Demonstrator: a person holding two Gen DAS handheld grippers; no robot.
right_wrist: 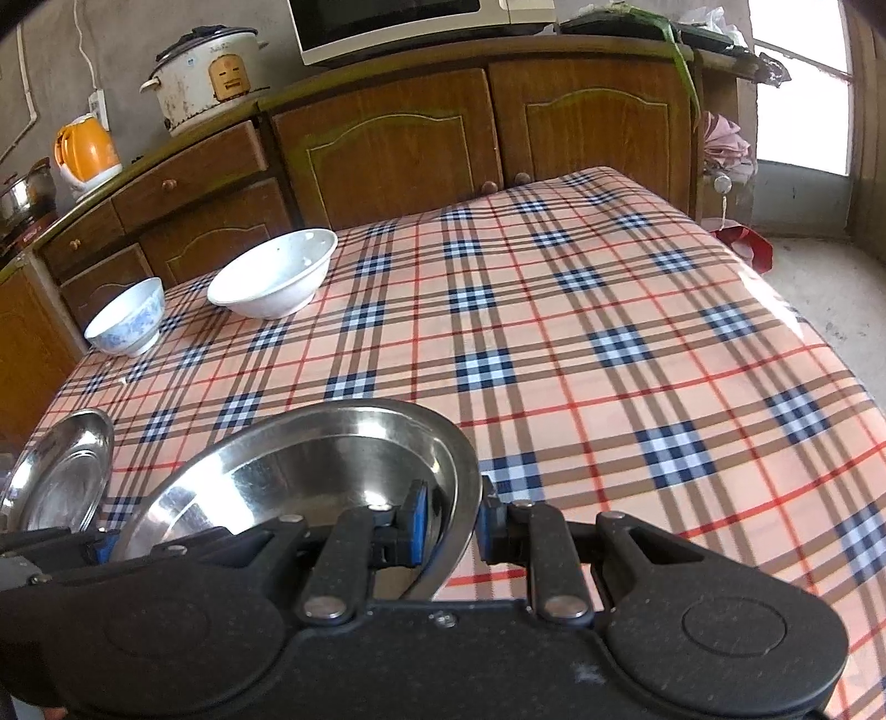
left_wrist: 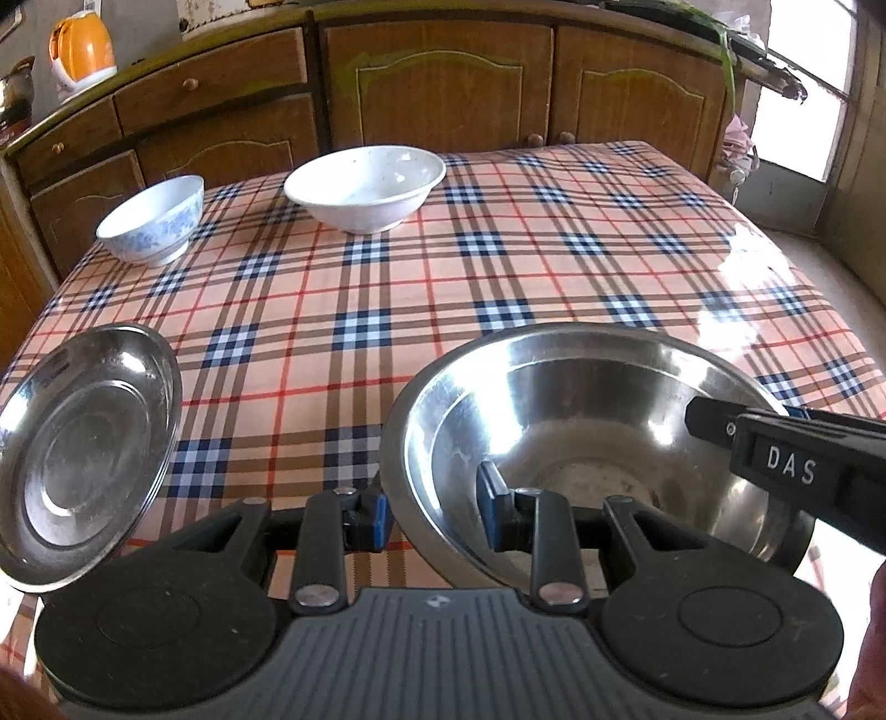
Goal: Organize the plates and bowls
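Observation:
A large steel bowl point(left_wrist: 581, 432) is low over the near part of the checked tablecloth point(left_wrist: 498, 266). My left gripper point(left_wrist: 434, 512) is shut on its left rim, one pad inside and one outside. My right gripper point(right_wrist: 451, 523) is shut on the right rim of the same steel bowl point(right_wrist: 310, 471); its black body point(left_wrist: 797, 454) reaches in over the bowl in the left wrist view. A steel plate point(left_wrist: 83, 459) point(right_wrist: 55, 476) is at the near left corner. Far left stand a wide white bowl point(left_wrist: 365, 188) point(right_wrist: 274, 274) and a small blue-patterned bowl point(left_wrist: 149, 219) point(right_wrist: 124, 315).
Brown cabinets point(right_wrist: 387, 144) run behind the table, close to its far edge. On the counter are an orange kettle point(right_wrist: 86, 149), a rice cooker point(right_wrist: 207, 77) and a microwave point(right_wrist: 410, 22). The table's right edge drops to the floor point(right_wrist: 819, 288).

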